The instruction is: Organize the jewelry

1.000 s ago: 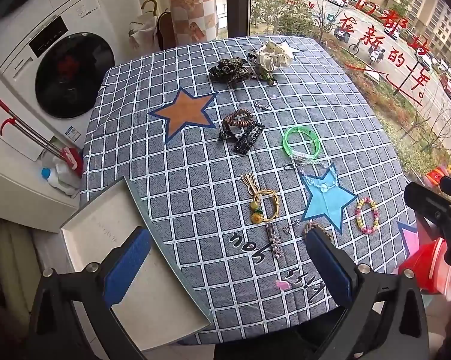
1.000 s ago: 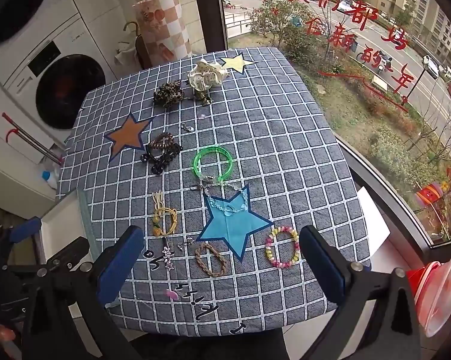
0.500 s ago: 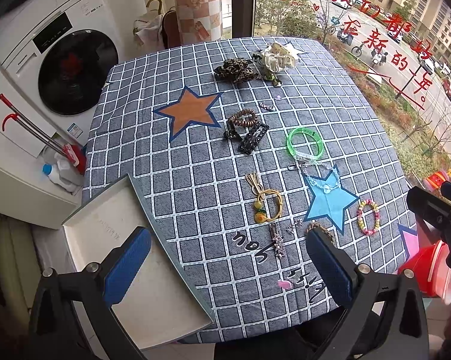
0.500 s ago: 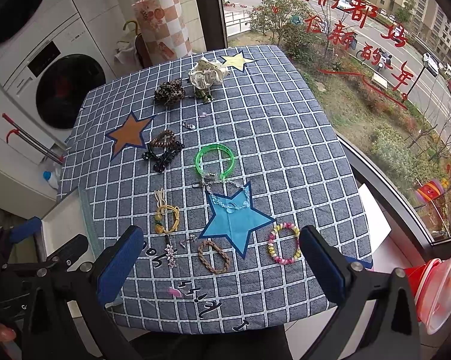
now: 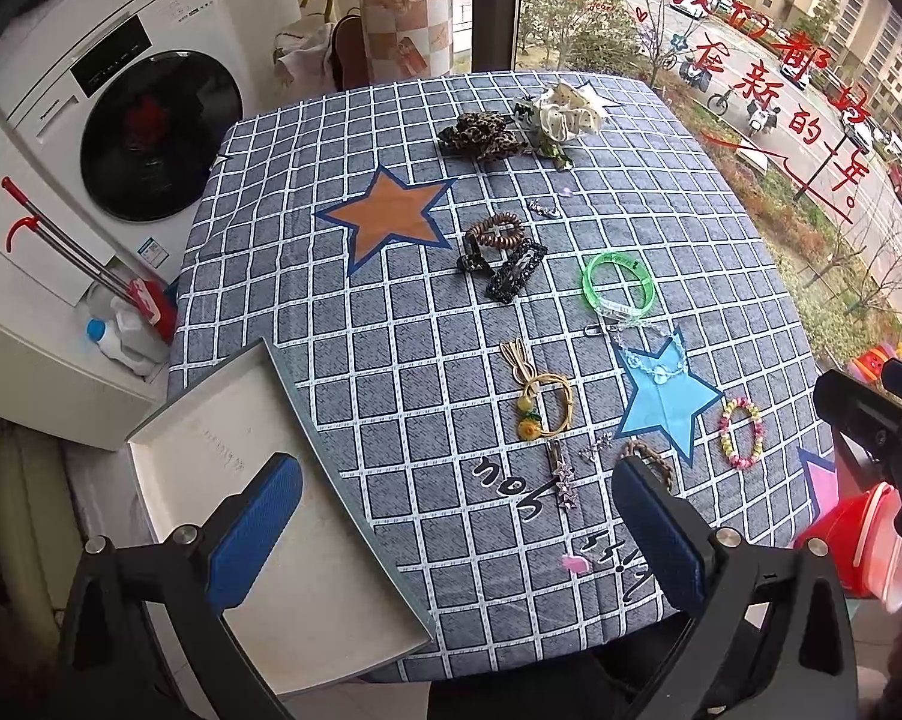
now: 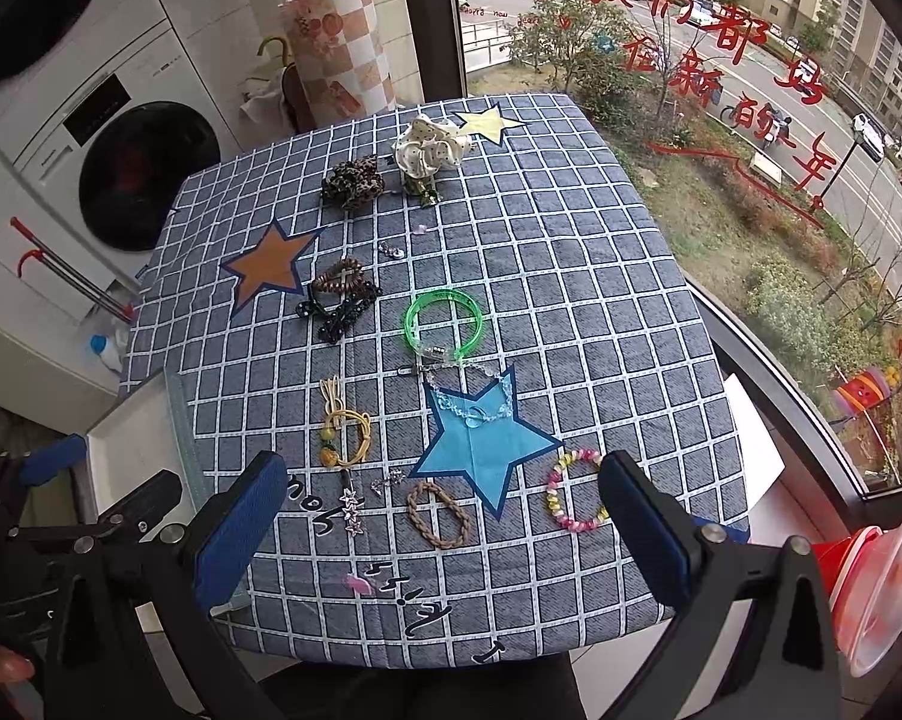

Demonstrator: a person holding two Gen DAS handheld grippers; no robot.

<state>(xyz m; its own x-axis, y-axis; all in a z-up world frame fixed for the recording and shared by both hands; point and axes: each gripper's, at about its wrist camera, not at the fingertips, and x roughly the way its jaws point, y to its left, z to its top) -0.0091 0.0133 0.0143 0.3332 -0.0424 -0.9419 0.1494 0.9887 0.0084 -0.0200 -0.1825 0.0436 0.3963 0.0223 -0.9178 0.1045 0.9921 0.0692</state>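
Note:
Jewelry lies scattered over the checked tablecloth [image 5: 390, 372]: a green bangle [image 5: 619, 285], a clear bead necklace [image 5: 655, 360], a yellow hair tie [image 5: 541, 405], a pastel bead bracelet [image 6: 574, 498], a braided brown bracelet [image 6: 438, 513] and black hair clips [image 5: 511, 267]. A white open box [image 5: 258, 480] sits at the table's near left corner. My left gripper [image 5: 457, 534] hangs open above the near edge, empty. My right gripper [image 6: 444, 531] is open too, above the near edge, between the braided and pastel bracelets' area.
A leopard scrunchie [image 6: 354, 180] and a white scrunchie [image 6: 429, 144] lie at the far end. A washing machine [image 5: 144, 120] stands left, a window right. A red and clear container [image 6: 871, 582] is off the table's right corner.
Both grippers have drifted slightly forward over the table; the view has shifted a little. Nothing was picked up and both stay open.

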